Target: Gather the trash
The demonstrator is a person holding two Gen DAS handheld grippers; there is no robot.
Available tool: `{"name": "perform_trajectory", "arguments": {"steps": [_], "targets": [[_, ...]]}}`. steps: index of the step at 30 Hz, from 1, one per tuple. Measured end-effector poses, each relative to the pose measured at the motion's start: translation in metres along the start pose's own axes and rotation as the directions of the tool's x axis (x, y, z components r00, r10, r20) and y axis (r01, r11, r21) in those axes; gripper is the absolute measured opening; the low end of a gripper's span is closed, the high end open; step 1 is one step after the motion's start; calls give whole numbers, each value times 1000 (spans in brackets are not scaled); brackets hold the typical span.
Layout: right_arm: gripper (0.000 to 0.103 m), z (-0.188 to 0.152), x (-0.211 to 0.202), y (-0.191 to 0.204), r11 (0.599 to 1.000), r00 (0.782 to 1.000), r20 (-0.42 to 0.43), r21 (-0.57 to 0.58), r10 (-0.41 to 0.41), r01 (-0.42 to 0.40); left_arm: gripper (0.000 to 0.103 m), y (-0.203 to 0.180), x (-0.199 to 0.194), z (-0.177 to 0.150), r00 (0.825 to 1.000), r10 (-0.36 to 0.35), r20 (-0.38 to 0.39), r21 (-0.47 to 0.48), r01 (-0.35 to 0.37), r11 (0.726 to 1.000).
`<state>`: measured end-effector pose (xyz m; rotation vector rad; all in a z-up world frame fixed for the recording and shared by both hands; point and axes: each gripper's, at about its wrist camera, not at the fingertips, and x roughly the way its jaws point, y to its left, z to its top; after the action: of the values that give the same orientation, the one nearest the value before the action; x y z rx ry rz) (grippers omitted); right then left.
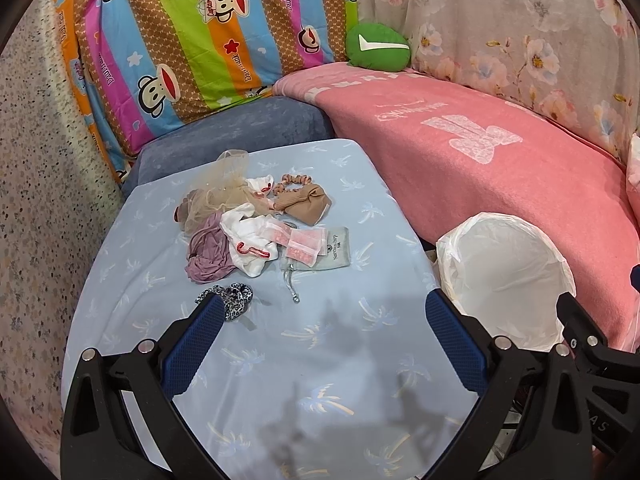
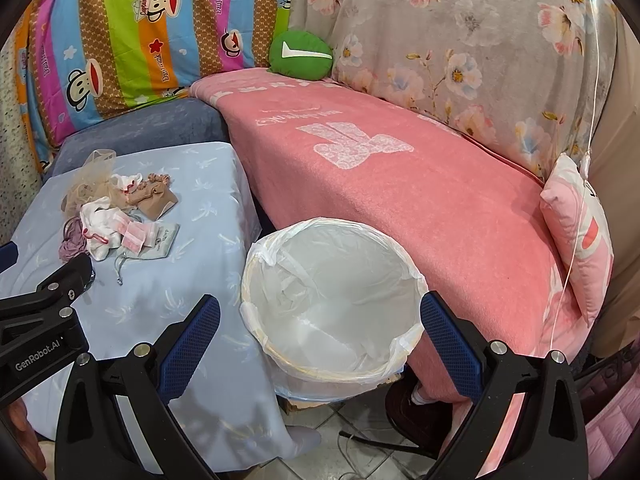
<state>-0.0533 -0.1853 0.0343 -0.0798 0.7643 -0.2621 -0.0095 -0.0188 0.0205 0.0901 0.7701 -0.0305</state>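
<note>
Starting out, judging by the empty bin [image 2: 332,300] and the untouched pile [image 1: 256,220]. Hovering low over the blue palm-print tablecloth [image 1: 280,360] with the left gripper [image 1: 324,344], jaws spread wide, holding nothing. Hanging over the bin's mouth with the right gripper [image 2: 320,344], jaws likewise wide and empty. Lying heaped toward the far left of the table: beige netting [image 1: 224,188], a tan folded cloth [image 1: 308,204], white fabric with red trim [image 1: 248,244], a mauve rag [image 1: 208,256], small pink-printed plastic bags [image 1: 300,242], a grey drawstring pouch [image 1: 328,254]. Sitting apart, just beside the left gripper's left fingertip, a leopard-print scrunchie [image 1: 236,300]. Standing on the tiled floor [image 2: 360,440] between table and sofa, the white-lined bin. Next, probably reaching forward, closing on one piece, then carrying it right to the bin. Surrounding all this: a pink blanket [image 2: 400,200] over the sofa seat, a striped cartoon sheet [image 1: 180,40] and floral cover [image 2: 460,60] behind, a green cushion [image 1: 376,46] in the corner.
</note>
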Motion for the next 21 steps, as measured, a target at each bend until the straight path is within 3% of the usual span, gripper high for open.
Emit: {"name": "perform_trajectory", "arguments": {"steps": [21], "targets": [[97,1,-2,-4,1000,1000,7,9,-1,1,96,-6,-4,-1,1000,4,16,9,-5,1000]]}}
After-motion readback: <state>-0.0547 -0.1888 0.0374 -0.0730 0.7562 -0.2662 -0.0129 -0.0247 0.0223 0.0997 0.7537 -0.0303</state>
